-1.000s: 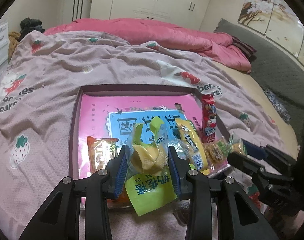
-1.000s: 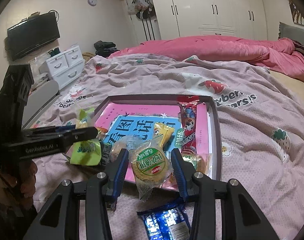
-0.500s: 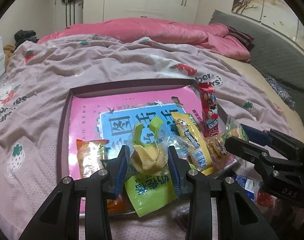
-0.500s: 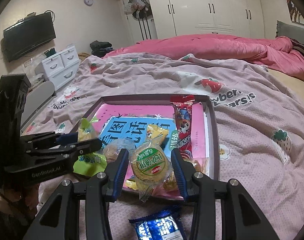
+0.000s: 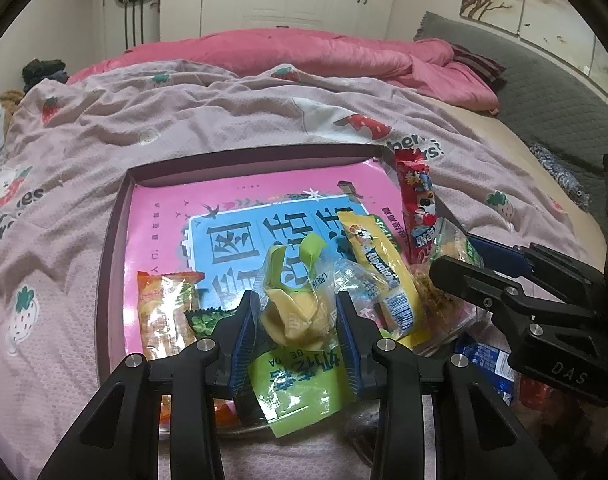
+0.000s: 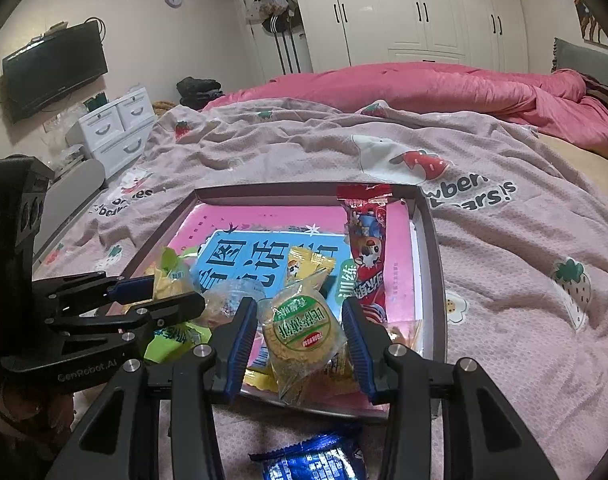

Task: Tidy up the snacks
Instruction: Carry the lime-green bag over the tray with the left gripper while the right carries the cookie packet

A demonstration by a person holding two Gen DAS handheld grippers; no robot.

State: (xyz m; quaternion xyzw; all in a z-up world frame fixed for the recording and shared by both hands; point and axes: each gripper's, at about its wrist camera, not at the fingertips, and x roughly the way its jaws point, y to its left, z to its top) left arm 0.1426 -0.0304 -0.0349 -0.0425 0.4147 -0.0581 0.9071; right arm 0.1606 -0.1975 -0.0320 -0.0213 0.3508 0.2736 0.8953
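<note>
Both pairs of jaws are clamped on packets: the left gripper (image 5: 297,320) pinches a green-labelled snack (image 5: 291,316), the right gripper (image 6: 299,330) a round biscuit packet (image 6: 299,326). Each packet is held low in its frame, above the near edge of the tray (image 5: 111,240), so either can be lowered straight in.

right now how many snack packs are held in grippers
2: a green-and-clear snack pack in the left gripper, and a round biscuit pack in the right gripper, both over the tray's near edge.

Both grippers (image 5: 297,322) are black with silver screws, blue ribbed pads, white lettering.
</note>
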